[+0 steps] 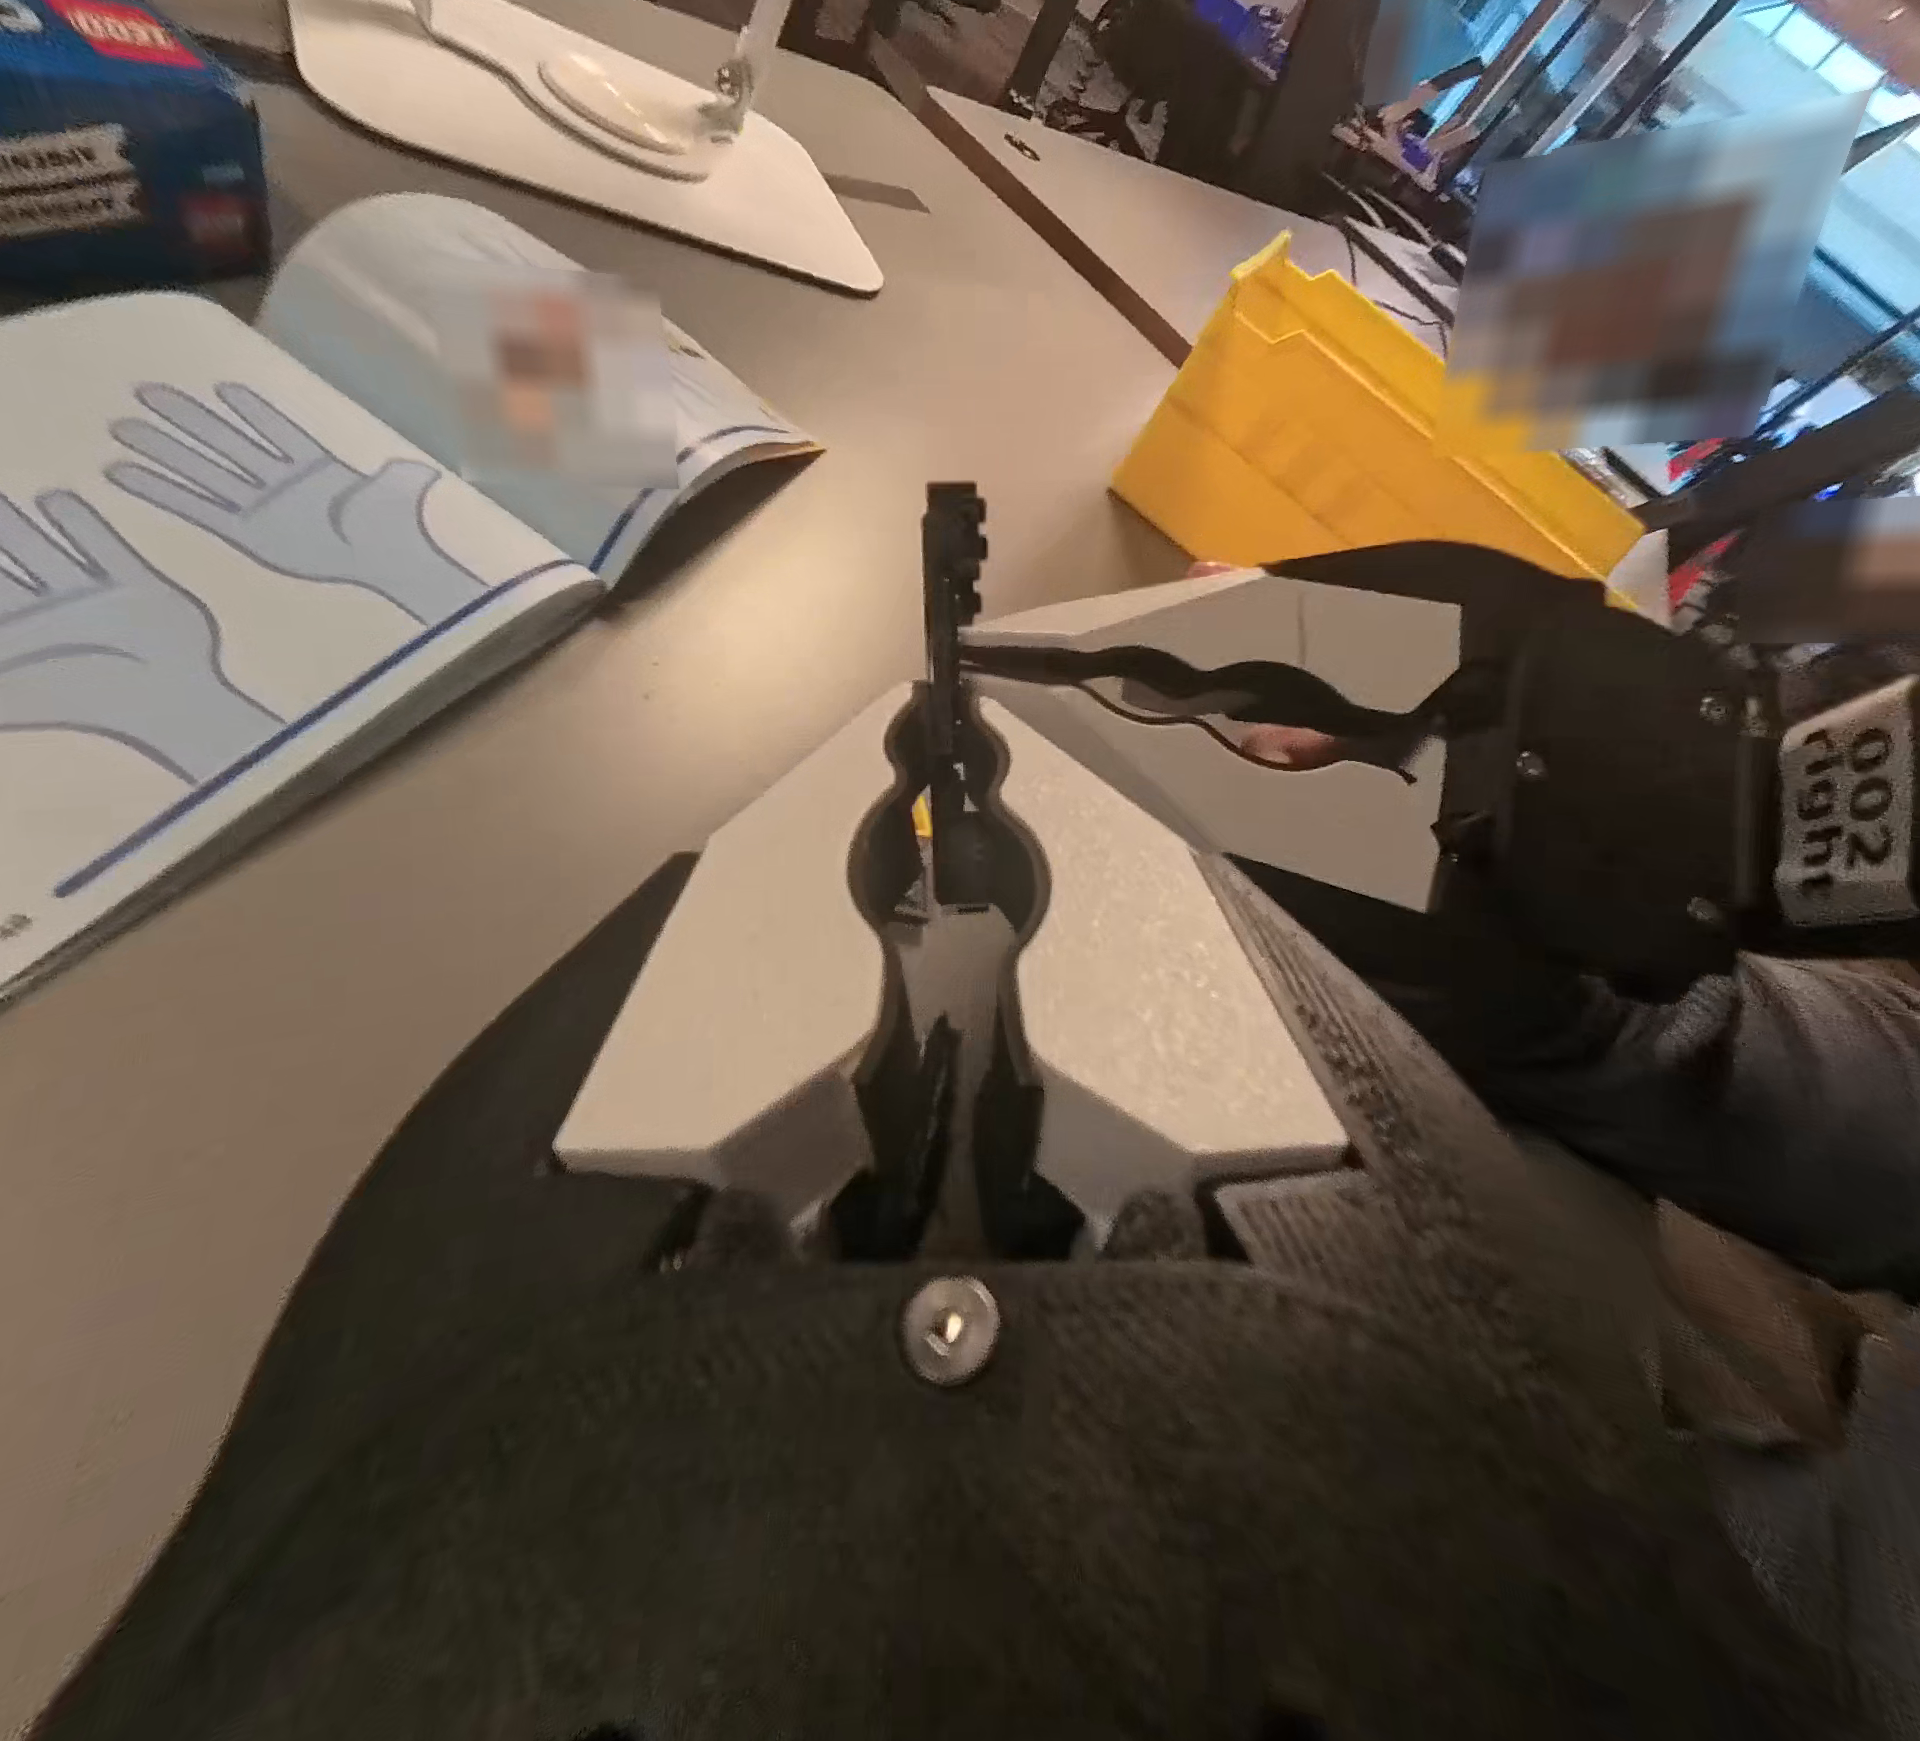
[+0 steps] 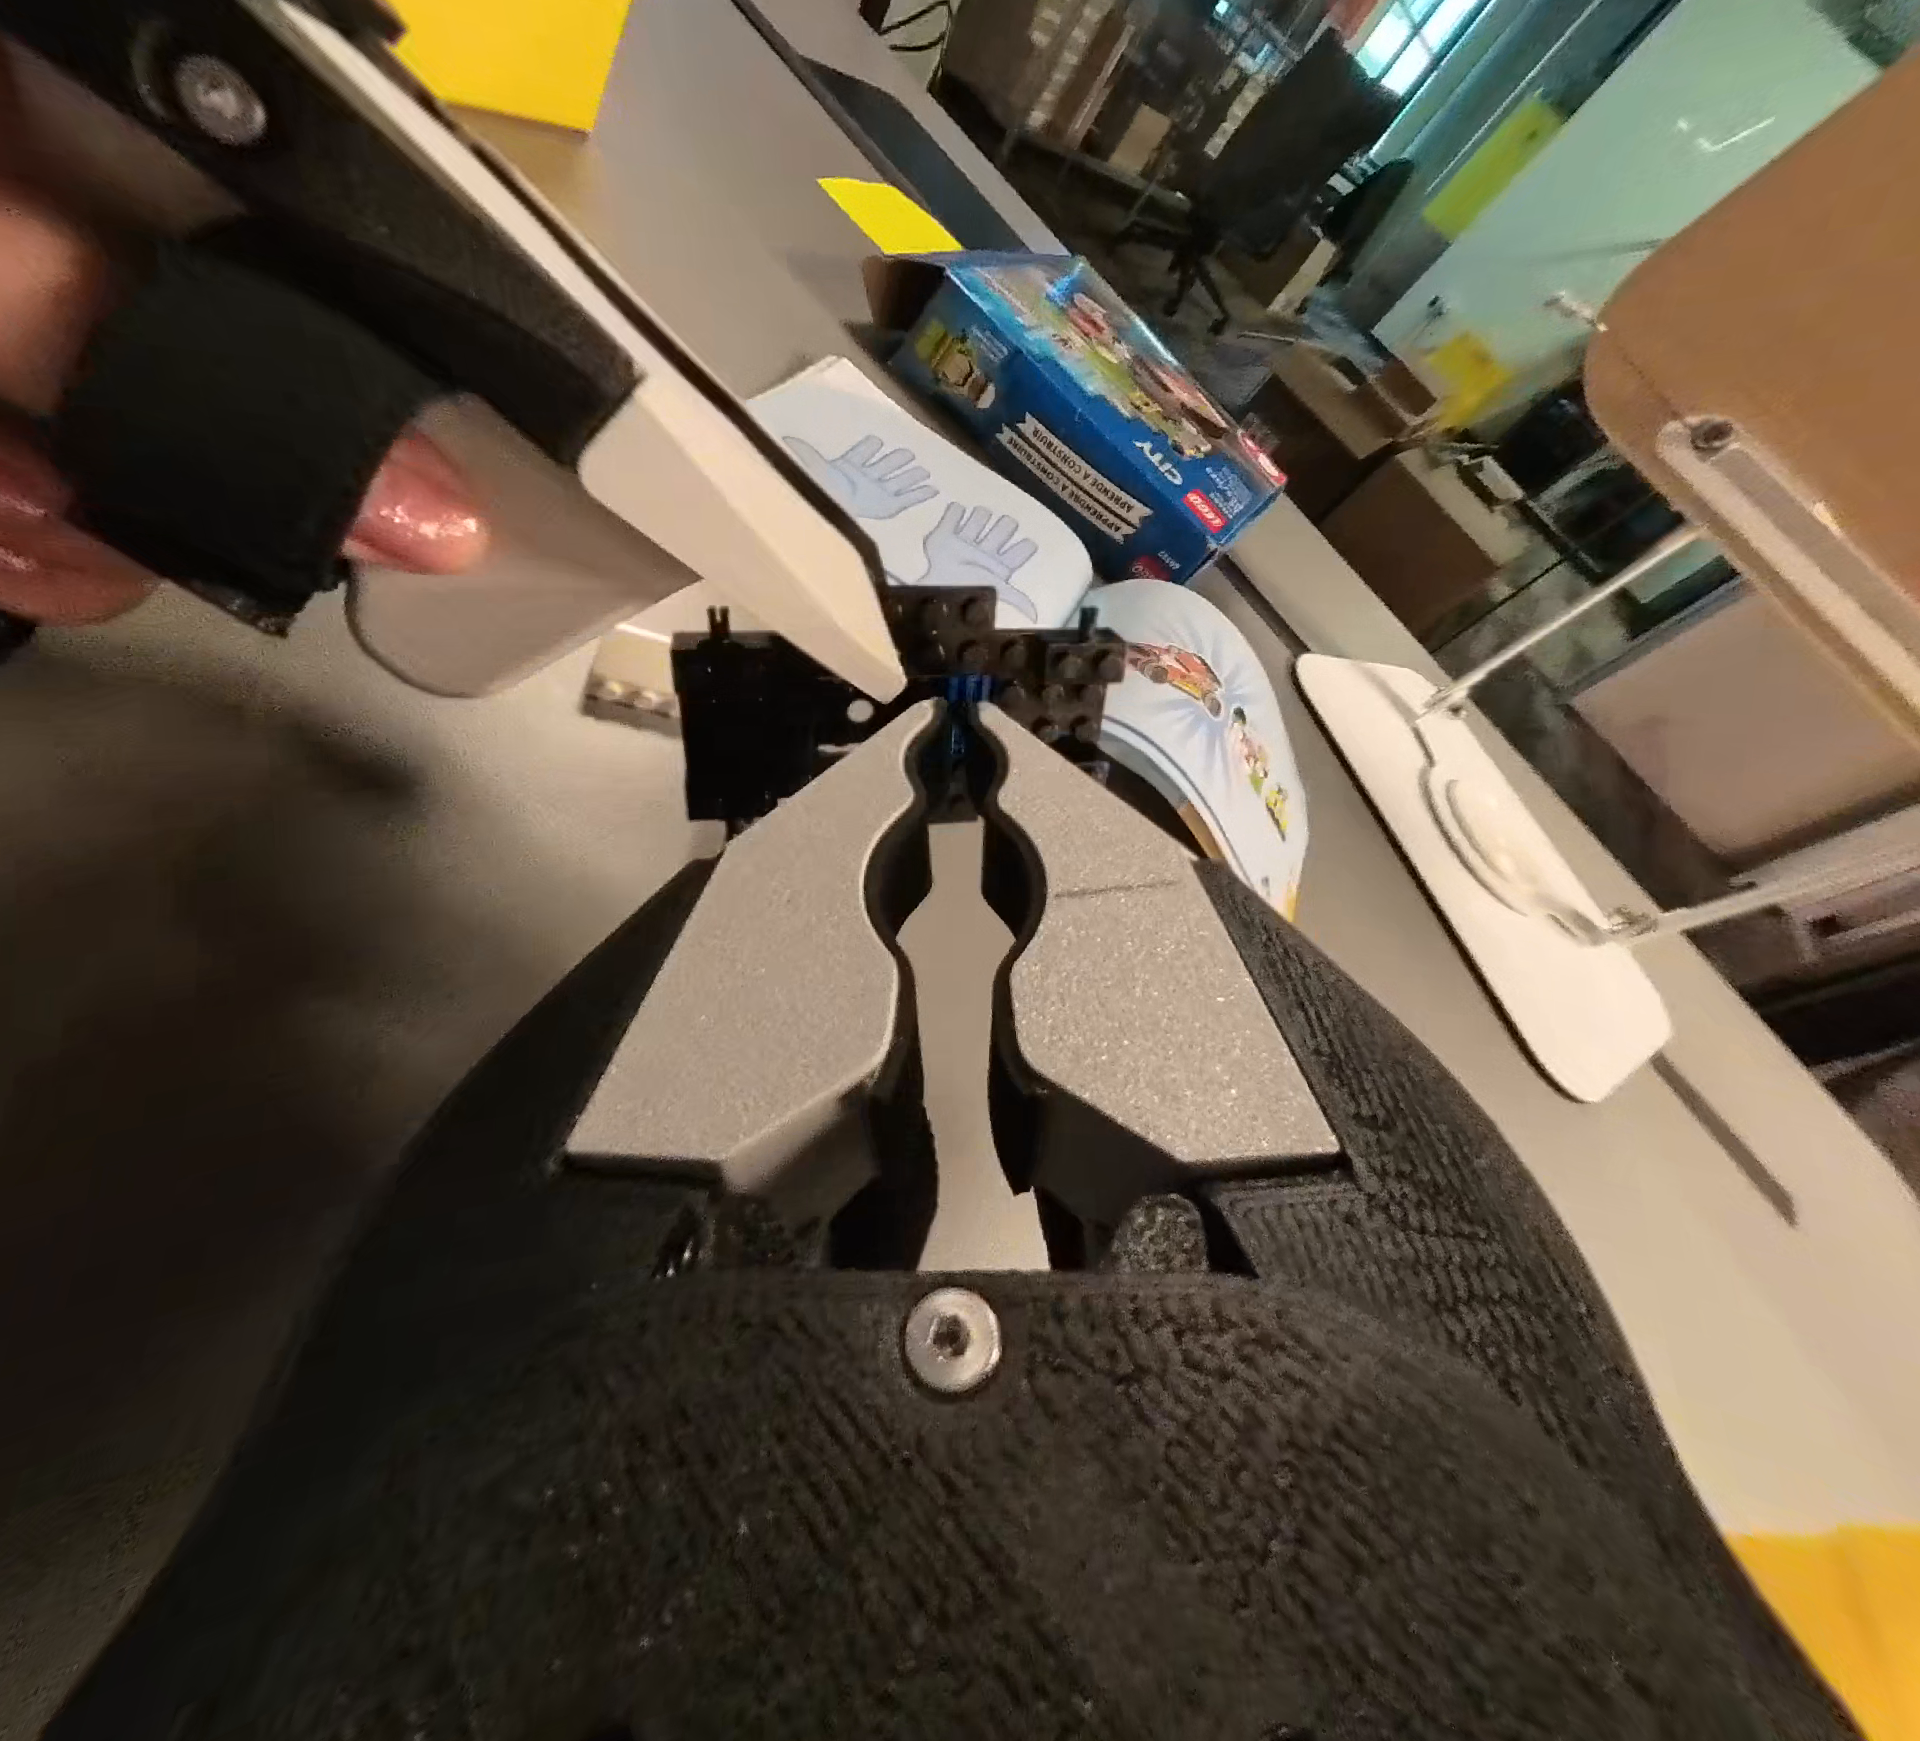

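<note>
My left gripper (image 1: 940,704) is shut on a black brick assembly (image 1: 951,569) and holds it upright, edge-on, above the grey table (image 1: 468,860). In the right wrist view the assembly (image 2: 727,715) is a flat black studded plate, with the left gripper (image 2: 883,678) gripping it from the upper left. My right gripper (image 2: 954,723) is shut on a small blue piece (image 2: 964,692) that sits against the face of the black assembly. In the left wrist view the right gripper (image 1: 977,647) comes in from the right, its tips against the assembly.
An open instruction booklet (image 1: 208,569) and a blue box (image 1: 94,102) lie to the left. A white lamp base (image 1: 582,102) stands beyond them. A yellow bin (image 1: 1330,424) sits at the right. A small grey brick (image 2: 623,694) lies on the table. Only a small space, under 4 cm, lies between the two pairs of fingers.
</note>
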Demonstrator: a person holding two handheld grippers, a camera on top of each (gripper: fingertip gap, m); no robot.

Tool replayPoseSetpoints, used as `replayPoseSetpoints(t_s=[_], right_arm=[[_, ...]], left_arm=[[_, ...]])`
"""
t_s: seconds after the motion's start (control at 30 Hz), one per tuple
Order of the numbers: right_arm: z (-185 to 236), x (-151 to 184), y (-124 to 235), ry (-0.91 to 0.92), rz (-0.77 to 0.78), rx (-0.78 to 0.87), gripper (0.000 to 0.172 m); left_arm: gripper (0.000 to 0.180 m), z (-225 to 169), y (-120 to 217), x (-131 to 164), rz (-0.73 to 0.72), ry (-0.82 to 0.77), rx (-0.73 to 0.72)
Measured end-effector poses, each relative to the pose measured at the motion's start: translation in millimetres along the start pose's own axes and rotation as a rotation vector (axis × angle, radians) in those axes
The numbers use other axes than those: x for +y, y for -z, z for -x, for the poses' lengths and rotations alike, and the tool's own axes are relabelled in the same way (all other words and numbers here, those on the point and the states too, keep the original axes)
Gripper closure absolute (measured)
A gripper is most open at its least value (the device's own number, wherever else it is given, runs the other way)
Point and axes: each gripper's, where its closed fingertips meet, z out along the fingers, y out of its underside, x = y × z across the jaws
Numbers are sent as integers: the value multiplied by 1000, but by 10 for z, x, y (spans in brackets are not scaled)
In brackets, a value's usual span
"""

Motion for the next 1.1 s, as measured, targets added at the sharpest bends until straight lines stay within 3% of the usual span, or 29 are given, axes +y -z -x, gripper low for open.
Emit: replayPoseSetpoints(t_s=[0.1,0.2,0.27,0.37,1.1], right_arm=[[0,25,-12,-79,3,-39,169],[-23,26,-8,-26,15,9,165],[-99,54,-18,-22,35,54,145],[-131,101,-32,-99,49,38,136],[-135,159,-40,-35,119,71,137]], left_arm=[[178,15,1,20,12,-20,-25],[178,16,-9,25,15,-40,-46],[178,43,-8,51,29,-52,-68],[178,58,-20,69,36,-37,-72],[177,96,-61,131,123,-288,-225]])
